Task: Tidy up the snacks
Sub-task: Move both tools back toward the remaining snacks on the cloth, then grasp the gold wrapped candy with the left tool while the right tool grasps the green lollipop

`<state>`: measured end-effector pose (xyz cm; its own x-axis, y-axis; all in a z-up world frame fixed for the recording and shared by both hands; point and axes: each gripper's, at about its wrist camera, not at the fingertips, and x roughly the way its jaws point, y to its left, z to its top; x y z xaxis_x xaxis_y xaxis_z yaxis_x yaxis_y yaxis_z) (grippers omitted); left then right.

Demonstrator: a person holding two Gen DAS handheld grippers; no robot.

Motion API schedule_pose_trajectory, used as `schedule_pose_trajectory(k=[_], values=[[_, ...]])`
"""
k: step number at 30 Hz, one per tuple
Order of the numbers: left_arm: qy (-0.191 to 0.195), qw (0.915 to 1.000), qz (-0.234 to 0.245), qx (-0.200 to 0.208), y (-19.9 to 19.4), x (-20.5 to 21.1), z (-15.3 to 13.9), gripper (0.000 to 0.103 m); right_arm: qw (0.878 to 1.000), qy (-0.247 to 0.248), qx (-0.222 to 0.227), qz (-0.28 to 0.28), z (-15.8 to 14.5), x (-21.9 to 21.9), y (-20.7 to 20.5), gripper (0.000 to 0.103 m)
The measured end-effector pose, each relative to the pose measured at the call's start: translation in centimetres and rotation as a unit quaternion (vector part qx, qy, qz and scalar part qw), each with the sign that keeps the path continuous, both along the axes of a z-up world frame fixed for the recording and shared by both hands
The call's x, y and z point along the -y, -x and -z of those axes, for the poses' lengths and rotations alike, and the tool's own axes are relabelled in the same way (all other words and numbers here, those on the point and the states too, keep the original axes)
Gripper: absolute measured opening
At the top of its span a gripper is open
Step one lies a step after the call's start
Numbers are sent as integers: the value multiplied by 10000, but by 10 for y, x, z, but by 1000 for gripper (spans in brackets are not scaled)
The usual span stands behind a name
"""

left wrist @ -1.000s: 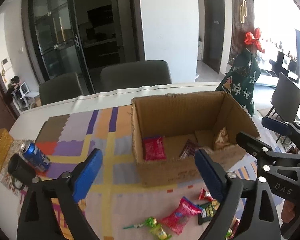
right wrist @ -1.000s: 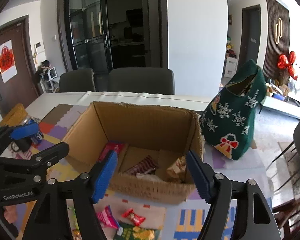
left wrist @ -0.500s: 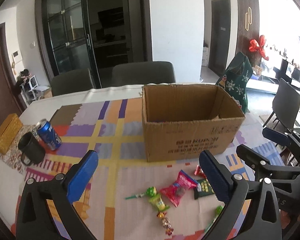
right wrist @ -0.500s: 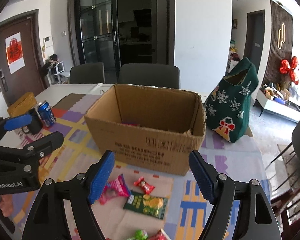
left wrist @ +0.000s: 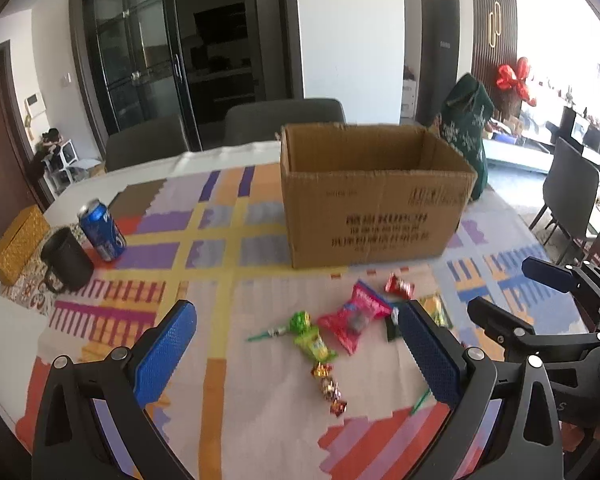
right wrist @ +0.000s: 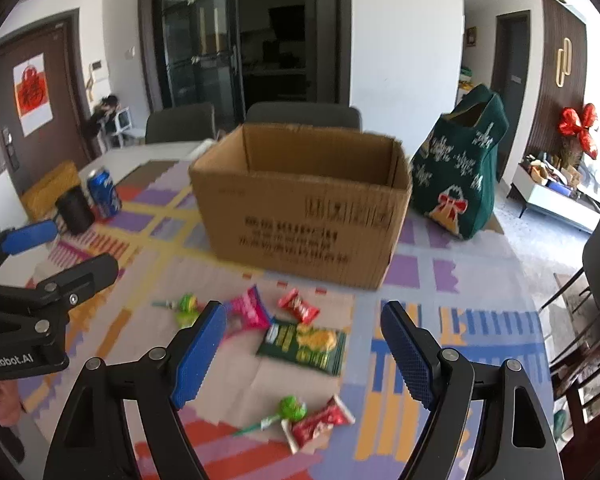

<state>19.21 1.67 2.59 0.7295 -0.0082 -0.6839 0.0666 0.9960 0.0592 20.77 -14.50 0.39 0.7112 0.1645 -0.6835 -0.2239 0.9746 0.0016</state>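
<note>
The snacks lie loose on the patterned cloth of the counter (left wrist: pixel 228 280), just in front of the cardboard box (right wrist: pixel 300 216): a pink packet (left wrist: pixel 354 320), a green chip bag (right wrist: pixel 304 346), a small red sweet (right wrist: pixel 298 306) and a green lollipop (left wrist: pixel 300 324). Your left tongs (left wrist: pixel 296 354) stand wide apart over the sweets, gripping nothing. Your right tongs (right wrist: pixel 302 354) are opening above the chip bag, not touching it. A blue can (left wrist: pixel 102 230) and a black mug (left wrist: pixel 66 260) stand at the left, and a green bag (right wrist: pixel 460 172) sits right of the box.
</note>
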Motion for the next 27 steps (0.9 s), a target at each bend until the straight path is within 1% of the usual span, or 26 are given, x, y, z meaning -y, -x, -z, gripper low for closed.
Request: schedule_pose_trajectory(k=[5,10,17,19,22,25,27], values=[[-146,9998,-52,-140,9,1,19,101,9994,39,-336,-81,19,-2,7,80],[-43,9992,7,-385,14,1,38,101,9979,81,-629,-147,38,-2,12,80],[36,9970,15,-778,11,2,64,91,9950,64,-985,-128,62,0,12,80],[37,9959,40,-900,8,3,73,91,9941,53,-1076,-122,68,1,12,79],[85,9945,77,-1041,5,4,84,88,9923,16,-1231,-122,77,2,10,74],[164,9929,112,-1174,1,5,94,83,9907,-10,-1352,-117,85,2,7,69],[164,9921,107,-1243,-2,5,100,77,9899,-7,-1411,-115,89,2,5,65]])
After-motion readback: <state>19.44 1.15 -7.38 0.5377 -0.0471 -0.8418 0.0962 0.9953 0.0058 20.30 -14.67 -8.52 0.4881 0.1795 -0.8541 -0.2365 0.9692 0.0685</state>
